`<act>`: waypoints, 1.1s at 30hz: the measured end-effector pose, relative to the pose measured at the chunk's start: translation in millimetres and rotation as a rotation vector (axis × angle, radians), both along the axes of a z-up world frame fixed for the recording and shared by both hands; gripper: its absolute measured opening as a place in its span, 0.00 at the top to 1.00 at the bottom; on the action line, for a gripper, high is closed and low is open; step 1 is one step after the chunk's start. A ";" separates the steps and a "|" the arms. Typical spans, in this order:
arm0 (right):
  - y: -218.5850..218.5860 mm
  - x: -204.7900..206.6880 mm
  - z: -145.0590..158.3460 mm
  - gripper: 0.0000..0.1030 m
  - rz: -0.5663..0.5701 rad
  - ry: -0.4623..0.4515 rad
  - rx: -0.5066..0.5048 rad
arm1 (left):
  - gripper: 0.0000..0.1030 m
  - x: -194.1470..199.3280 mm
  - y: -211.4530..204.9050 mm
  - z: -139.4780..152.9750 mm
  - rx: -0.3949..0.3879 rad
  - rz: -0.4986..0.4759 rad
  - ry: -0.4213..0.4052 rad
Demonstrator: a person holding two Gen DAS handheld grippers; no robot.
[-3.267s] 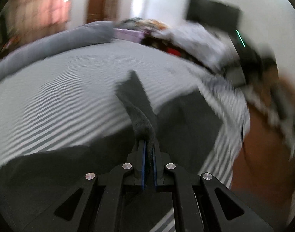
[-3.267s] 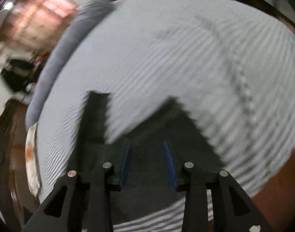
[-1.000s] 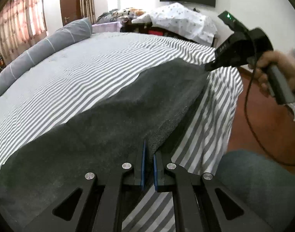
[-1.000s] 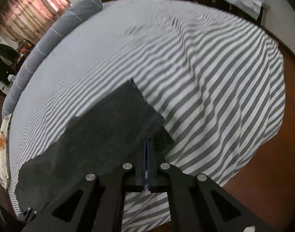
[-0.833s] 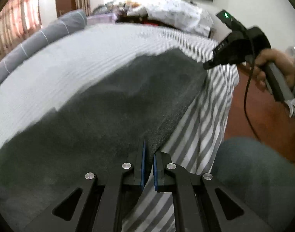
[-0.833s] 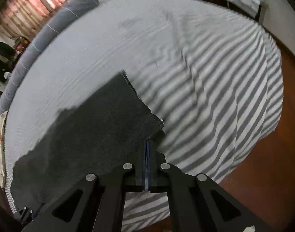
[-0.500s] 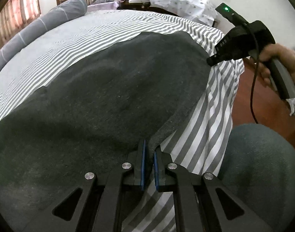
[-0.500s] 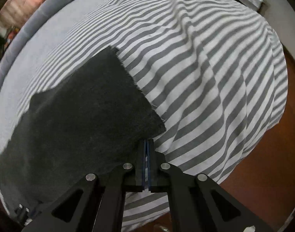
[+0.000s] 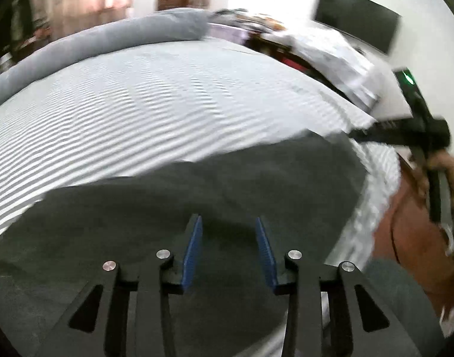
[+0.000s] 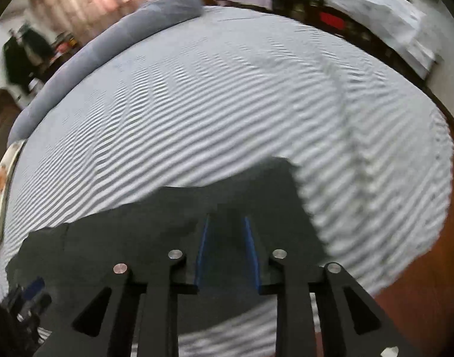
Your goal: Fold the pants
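Here the dark grey soft fabric pants (image 9: 197,196) lie flat along the near edge of the grey-and-white striped bed (image 10: 227,104), long axis crosswise, directly beneath both the left gripper (image 9: 229,247) and right gripper (image 10: 227,248), whose blue-padded fingers stand apart and empty.

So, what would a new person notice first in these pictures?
The dark pants lie spread flat across the near edge of the striped bed. Both the left hand-held gripper and the right hand-held gripper are open above the fabric, gripping nothing.
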State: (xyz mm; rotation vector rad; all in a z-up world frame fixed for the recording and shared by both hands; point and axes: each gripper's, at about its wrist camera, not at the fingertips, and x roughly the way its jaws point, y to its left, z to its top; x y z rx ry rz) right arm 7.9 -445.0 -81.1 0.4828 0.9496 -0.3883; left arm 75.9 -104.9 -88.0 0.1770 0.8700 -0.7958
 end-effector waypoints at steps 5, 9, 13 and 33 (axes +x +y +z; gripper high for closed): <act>16.8 28.3 -35.2 0.78 0.021 0.084 0.004 | 0.60 43.7 34.6 -20.4 0.018 0.196 0.048; -6.0 16.8 -54.5 0.79 -0.024 0.093 0.065 | 0.61 54.8 71.0 -46.3 0.065 0.278 0.105; -13.5 15.4 -52.7 0.79 -0.053 0.114 0.050 | 0.61 50.1 105.3 -56.6 0.034 0.292 0.131; 245.6 223.9 -15.0 0.70 0.792 0.172 0.346 | 0.59 78.6 134.5 -57.2 0.066 0.442 0.181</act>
